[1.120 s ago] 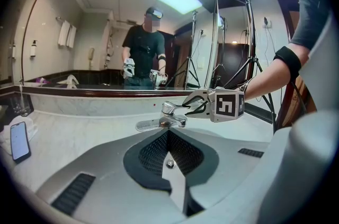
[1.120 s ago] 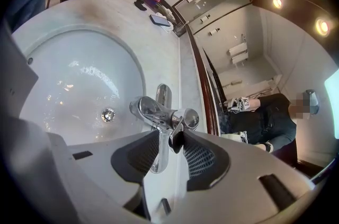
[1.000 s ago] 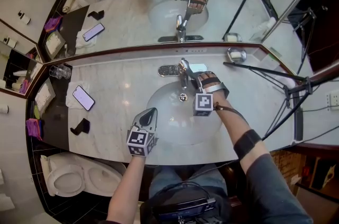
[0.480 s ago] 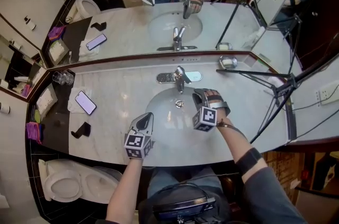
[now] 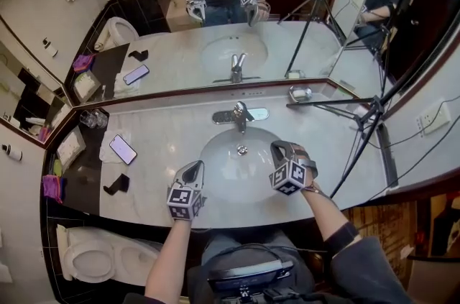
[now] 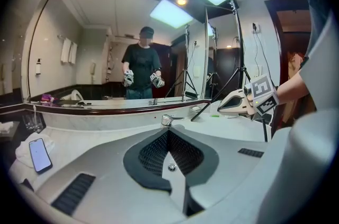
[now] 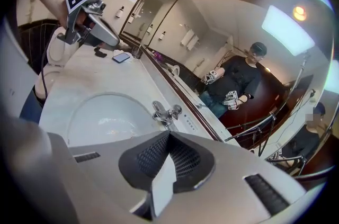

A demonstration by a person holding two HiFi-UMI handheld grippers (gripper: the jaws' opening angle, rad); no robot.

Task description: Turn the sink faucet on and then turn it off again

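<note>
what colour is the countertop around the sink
The countertop is whitish marble with grey veining; clearest in the head view.

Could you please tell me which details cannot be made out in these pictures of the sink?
Water at the faucet: head view, too small to tell whether it runs.
Screen of the phone: head view, too small to read.
The black object near the phone: head view, too small to identify.
The sink basin: left gripper view, hidden behind the left hand-held gripper.
</note>
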